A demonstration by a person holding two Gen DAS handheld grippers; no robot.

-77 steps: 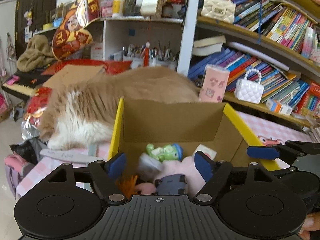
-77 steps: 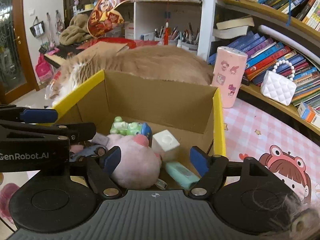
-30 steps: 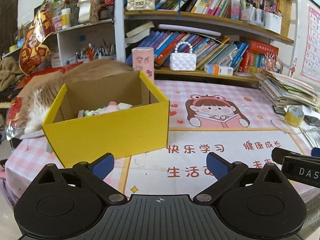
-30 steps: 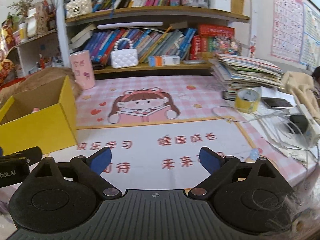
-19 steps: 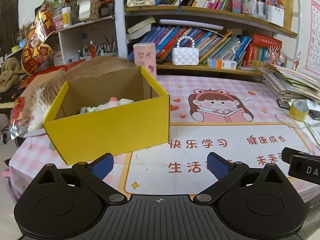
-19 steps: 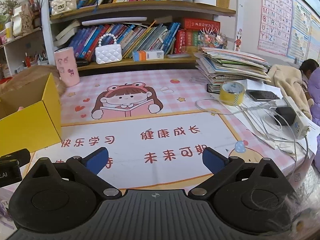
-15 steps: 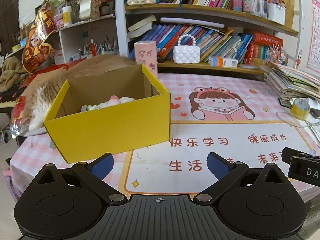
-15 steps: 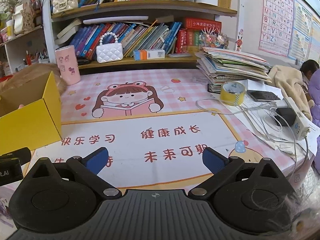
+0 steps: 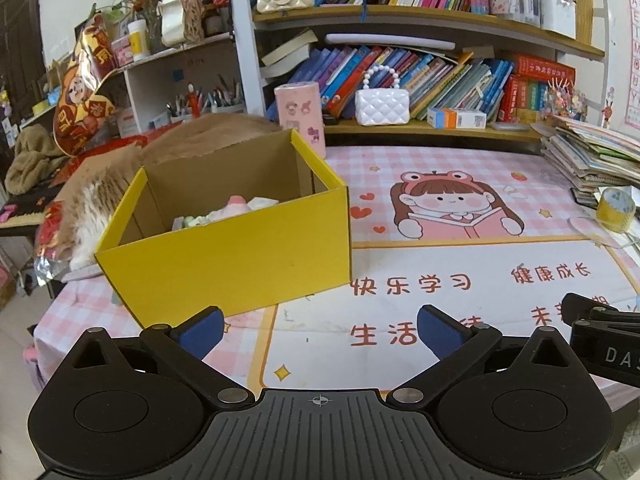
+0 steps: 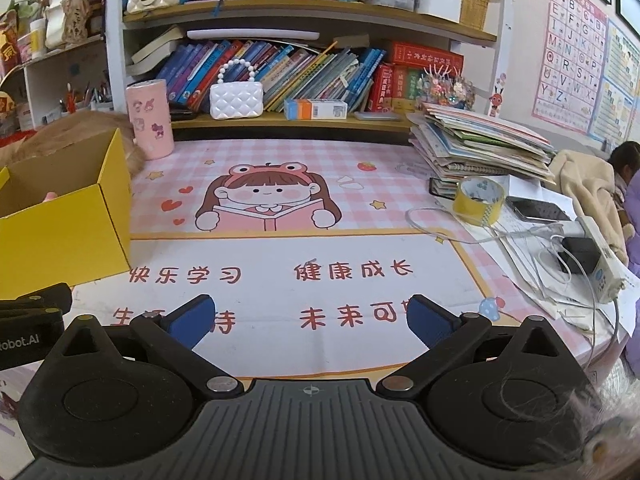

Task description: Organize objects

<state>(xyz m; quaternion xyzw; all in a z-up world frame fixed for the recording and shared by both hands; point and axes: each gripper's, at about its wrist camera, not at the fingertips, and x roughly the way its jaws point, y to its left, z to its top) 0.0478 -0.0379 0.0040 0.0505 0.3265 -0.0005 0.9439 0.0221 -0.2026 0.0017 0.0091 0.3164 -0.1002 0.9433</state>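
Observation:
A yellow cardboard box stands on the pink table mat, left of centre in the left wrist view. Small toys, pink and pale green, show over its rim. The box's right end also shows in the right wrist view. My left gripper is open and empty, held back from the box above the table's near edge. My right gripper is open and empty over the mat, to the right of the box.
A ginger and white cat lies behind the box. A pink cup, a white purse and bookshelves stand at the back. A book stack, yellow tape roll, phone, cables and power strip lie at the right.
Both grippers have pulled back from inside the box to the table's near edge, open and empty. Over the last half second they have barely moved.

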